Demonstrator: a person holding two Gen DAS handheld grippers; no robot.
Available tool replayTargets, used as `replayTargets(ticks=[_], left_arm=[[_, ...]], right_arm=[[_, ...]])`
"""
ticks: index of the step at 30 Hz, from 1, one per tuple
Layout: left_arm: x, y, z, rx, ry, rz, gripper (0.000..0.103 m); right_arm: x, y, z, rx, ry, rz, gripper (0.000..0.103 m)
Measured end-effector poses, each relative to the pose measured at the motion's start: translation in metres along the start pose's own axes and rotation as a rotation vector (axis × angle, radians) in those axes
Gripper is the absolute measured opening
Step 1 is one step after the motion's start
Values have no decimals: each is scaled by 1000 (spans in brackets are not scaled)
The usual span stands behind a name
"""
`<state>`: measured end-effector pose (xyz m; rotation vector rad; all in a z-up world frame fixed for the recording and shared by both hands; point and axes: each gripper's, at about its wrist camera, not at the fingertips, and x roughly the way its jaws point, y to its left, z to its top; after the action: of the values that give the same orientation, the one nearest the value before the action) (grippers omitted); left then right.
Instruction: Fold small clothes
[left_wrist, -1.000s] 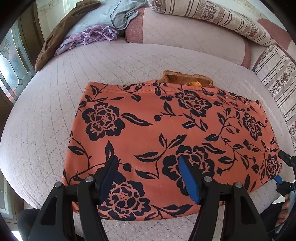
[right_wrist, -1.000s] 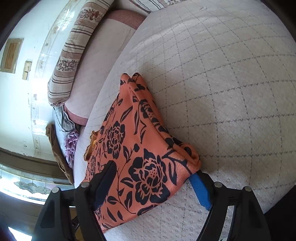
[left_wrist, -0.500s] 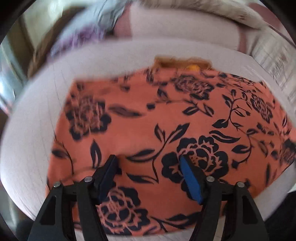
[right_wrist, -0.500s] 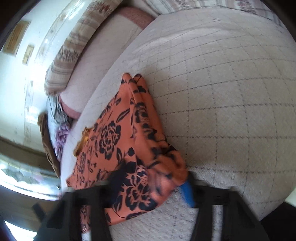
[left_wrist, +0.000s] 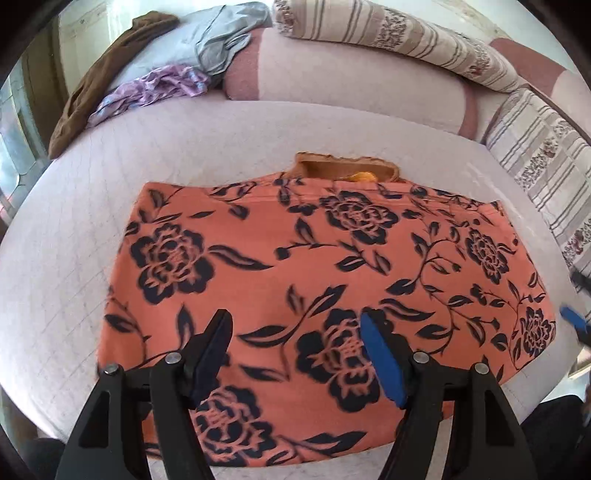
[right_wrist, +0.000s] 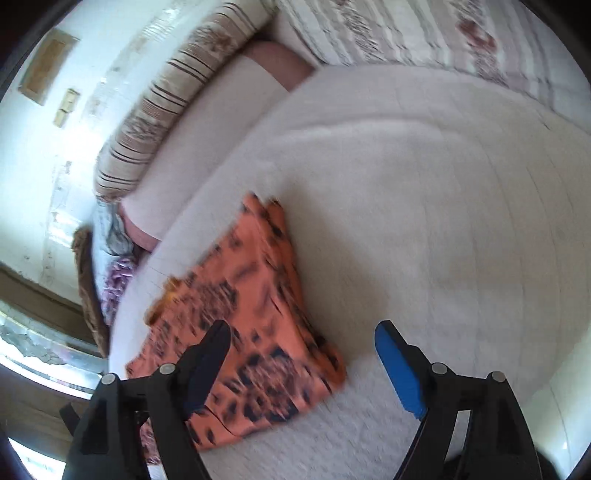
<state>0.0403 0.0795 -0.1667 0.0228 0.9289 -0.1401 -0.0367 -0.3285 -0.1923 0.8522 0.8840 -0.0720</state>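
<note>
Since the frame a second earlier, the right gripper had drawn up and back off the orange floral garment; a corner had sat between its fingers then, and now they had just been opening and stood wide with nothing between them, the corner lying on the bed below. The left gripper hovered over the garment's near edge, fingers spread wide and gripping nothing. By my reading, the garment was already folded: it lay as a flat, layered rectangle near the front edge of the bed, with a tan-lined opening peeking out at its far edge. What seemed left was perhaps another fold or a squaring-up, and the loose clothes heaped in the bed's far left corner looked unfolded.
</note>
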Motion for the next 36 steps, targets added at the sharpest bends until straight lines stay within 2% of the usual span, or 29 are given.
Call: replayTargets(ticks=[2,4,6,9,10,11,12,14,17,18,21,23,25,27,29,30,31,32,33,34,36], left_arm=[[22,-6,-6,44,79,37,73],[26,-6,-12,54,45,39,74],[25,-7,-14,64,40,41,74],[27,-9,-14,64,49,41,75],[27,-8,-14,67,48,44,76],[27,-9,-14,70,47,46,76],[28,-9,-14,72,45,47,76],[28,-7,-14,71,41,43,76],[31,-7,-13,80,38,50,76],[30,-6,-12,78,42,47,76],[19,3,-7,52,63,40,76],[-1,16,-8,7,23,50,76],[-27,35,-16,-25,-36,63,76],[-39,53,-26,-54,-54,99,76],[-31,77,-42,-103,10,165,76],[-18,90,-50,-126,90,195,75],[-9,100,-56,-154,138,177,74],[-13,112,-60,-218,118,117,74],[-18,118,-60,-245,119,114,74],[-26,122,-60,-264,120,133,74],[-39,125,-58,-258,72,153,74]], right_arm=[[20,7,22,-22,63,72,83],[53,17,46,-65,123,86,83],[86,28,64,-126,178,58,83],[126,36,84,-152,246,60,81],[142,42,89,-173,270,50,74],[148,42,89,-194,288,46,31],[158,47,89,-221,313,10,13],[157,53,89,-241,266,-7,13],[159,20,88,-48,233,26,13],[155,21,85,-55,217,29,14],[132,38,75,-143,168,-41,20],[108,43,71,-156,130,-63,26],[80,54,55,-227,107,-48,26],[60,61,38,-261,108,-6,26],[44,67,11,-294,141,58,27],[41,69,-2,-303,164,91,28],[43,68,-18,-312,214,126,37],[51,66,-27,-305,249,121,58],[59,59,-36,-290,272,82,68],[70,41,-44,-224,295,2,65],[59,32,-48,-143,235,36,63]])
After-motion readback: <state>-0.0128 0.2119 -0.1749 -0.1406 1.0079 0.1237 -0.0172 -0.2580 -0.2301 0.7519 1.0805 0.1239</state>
